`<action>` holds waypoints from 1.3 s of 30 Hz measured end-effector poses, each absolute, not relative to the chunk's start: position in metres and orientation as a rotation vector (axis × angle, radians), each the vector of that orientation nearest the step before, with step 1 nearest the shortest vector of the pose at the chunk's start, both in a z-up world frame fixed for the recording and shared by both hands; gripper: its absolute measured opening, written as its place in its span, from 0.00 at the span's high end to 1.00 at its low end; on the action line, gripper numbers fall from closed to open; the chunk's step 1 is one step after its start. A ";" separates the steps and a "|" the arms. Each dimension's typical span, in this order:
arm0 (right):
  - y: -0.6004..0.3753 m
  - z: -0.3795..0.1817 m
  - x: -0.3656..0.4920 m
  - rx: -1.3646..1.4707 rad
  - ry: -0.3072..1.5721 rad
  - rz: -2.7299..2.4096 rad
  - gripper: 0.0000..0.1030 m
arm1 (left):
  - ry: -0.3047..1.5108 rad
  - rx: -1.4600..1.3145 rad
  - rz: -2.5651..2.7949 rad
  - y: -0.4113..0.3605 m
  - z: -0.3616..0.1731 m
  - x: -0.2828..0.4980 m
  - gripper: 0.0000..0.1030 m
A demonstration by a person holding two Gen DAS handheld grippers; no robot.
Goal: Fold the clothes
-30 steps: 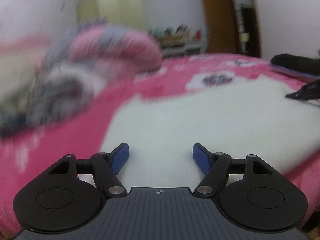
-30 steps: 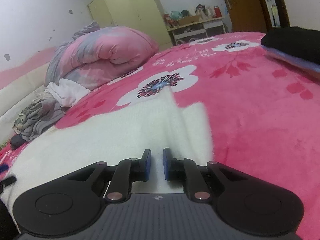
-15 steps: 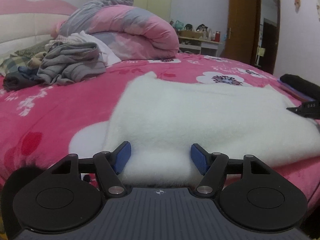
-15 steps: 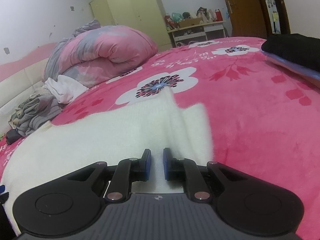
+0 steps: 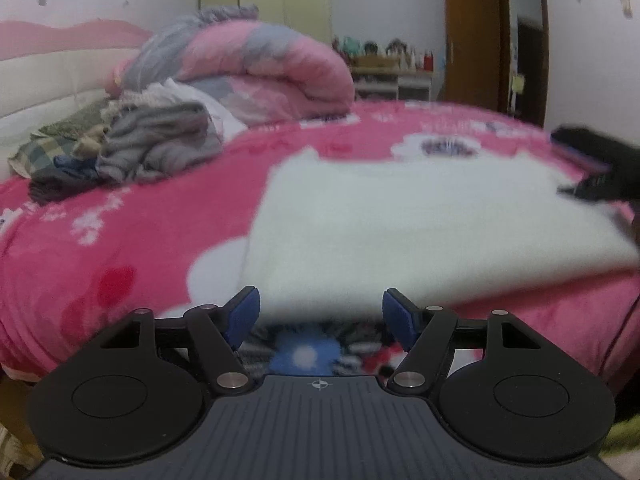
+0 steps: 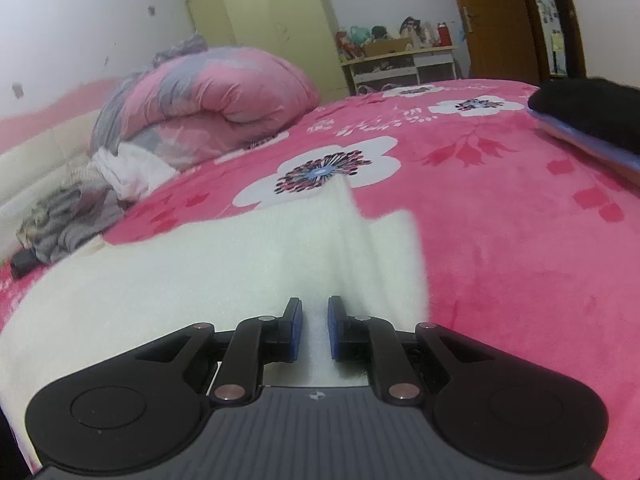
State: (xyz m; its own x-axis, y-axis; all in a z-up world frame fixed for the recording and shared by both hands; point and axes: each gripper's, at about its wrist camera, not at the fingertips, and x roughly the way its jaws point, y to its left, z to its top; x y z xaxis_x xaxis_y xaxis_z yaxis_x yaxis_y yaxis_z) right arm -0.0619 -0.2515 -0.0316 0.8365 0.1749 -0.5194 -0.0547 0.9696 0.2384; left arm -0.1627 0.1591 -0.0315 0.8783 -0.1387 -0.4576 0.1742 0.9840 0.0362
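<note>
A white fleecy garment (image 5: 420, 216) lies spread on the pink flowered bed cover (image 5: 132, 240). My left gripper (image 5: 318, 314) is open just off the bed's near edge, its blue pads apart, with the garment's near hem right in front of them and nothing between them. My right gripper (image 6: 315, 326) is shut on a raised fold of the white garment (image 6: 192, 264) near its right edge; the cloth runs up between the pads. In the left wrist view the right gripper (image 5: 600, 184) shows as a dark blurred shape at the garment's far right.
A rolled pink and grey quilt (image 6: 216, 104) lies at the head of the bed, with a heap of grey and white clothes (image 5: 152, 144) beside it. A folded black and blue stack (image 6: 588, 120) rests at the right. A wardrobe, a shelf and a door stand behind.
My left gripper has drawn back and dropped below the bed's edge, still open; the garment's hem now lies beyond its pads. The right gripper stays shut on the fold, barely moved.
</note>
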 end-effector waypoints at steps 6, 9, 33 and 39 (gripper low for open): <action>-0.185 0.020 -0.101 -0.065 0.426 0.254 0.84 | 0.396 0.106 -0.217 0.144 -0.013 -0.144 0.29; -0.135 0.027 -0.125 -0.119 0.387 0.416 0.84 | 0.430 0.140 -0.239 0.125 -0.019 -0.122 0.29; -0.166 0.015 -0.141 -0.068 0.454 0.329 0.65 | 0.486 0.182 -0.261 0.127 -0.024 -0.096 0.11; -0.210 0.012 -0.103 0.030 0.515 0.197 0.61 | 0.502 0.146 -0.252 0.127 -0.028 -0.080 0.10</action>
